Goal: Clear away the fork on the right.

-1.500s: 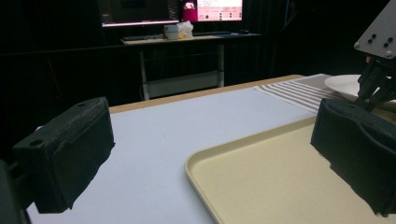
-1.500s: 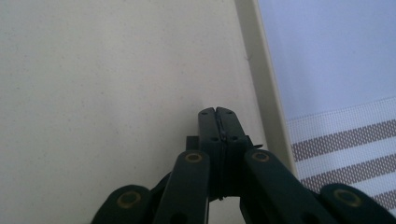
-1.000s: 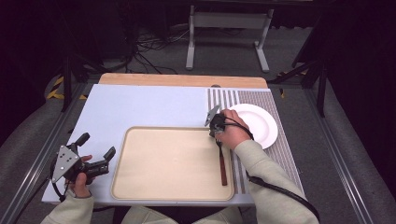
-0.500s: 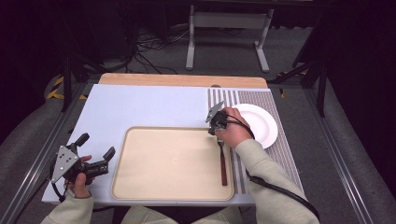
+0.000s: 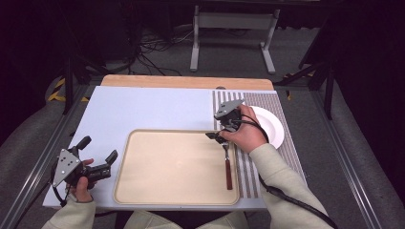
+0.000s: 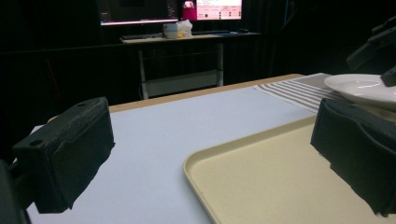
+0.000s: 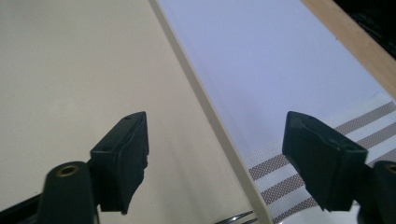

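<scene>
A fork (image 5: 228, 164) with a dark red handle lies along the right side of the beige tray (image 5: 172, 167), tines pointing away from me. My right gripper (image 5: 216, 137) hovers just above the tines. Its jaws have just been opening and now stand wide apart with nothing between them. In the right gripper view (image 7: 219, 163) the tray's rim (image 7: 210, 116) runs between the pads, and the fork's tines (image 7: 238, 218) peek in at the bottom edge. My left gripper (image 5: 99, 149) rests open on the pale blue table left of the tray, its pads (image 6: 65, 154) wide apart.
A white plate (image 5: 272, 126) sits on the striped mat (image 5: 282, 143) right of the tray, close behind my right hand; it also shows in the left gripper view (image 6: 359, 86). A wooden strip (image 5: 186, 82) borders the table's far edge. Dark floor with cables lies beyond.
My right gripper has opened its jaws and lifted a little off the fork, which stays lying on the tray. The left gripper has not moved.
</scene>
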A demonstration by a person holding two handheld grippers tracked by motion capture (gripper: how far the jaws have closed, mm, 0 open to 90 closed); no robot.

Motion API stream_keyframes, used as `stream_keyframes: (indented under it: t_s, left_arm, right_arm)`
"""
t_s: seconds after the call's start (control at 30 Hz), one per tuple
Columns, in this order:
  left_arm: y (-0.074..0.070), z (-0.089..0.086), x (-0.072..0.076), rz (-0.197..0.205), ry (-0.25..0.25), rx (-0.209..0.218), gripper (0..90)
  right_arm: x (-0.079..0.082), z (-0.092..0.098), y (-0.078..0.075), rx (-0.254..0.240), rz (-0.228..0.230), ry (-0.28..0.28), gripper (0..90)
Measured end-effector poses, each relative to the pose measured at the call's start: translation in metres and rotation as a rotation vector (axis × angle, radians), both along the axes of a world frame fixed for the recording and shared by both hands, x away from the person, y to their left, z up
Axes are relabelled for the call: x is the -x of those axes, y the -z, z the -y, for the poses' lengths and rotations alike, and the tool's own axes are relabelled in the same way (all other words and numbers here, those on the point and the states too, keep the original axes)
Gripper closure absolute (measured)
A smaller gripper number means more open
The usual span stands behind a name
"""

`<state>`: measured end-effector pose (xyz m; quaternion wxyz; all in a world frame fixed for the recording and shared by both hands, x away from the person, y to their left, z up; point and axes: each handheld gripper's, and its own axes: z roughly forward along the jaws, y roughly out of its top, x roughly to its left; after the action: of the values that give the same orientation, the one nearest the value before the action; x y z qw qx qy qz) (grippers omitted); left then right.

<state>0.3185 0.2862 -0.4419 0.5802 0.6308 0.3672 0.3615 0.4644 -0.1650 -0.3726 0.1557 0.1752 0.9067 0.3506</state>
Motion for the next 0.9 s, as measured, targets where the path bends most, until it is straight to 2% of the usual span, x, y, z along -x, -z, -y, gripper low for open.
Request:
stream_keyframes:
  t_s: [0.37, 0.67, 0.9]
  left_arm:
    - [0.0, 0.0, 0.0, 0.0, -0.002, -0.001, 0.0]
    - [0.0, 0.0, 0.001, 0.001, -0.005, 0.0, 0.0]
    - [0.0, 0.0, 0.001, 0.0, -0.006, 0.0, 0.0]
  right_arm:
    - [0.029, 0.023, -0.022, -0.128, 0.075, 0.011, 17.7]
    - [0.049, 0.047, -0.03, -0.213, 0.123, 0.045, 17.2]
    - [0.063, 0.066, -0.028, -0.245, 0.139, 0.071, 16.9]
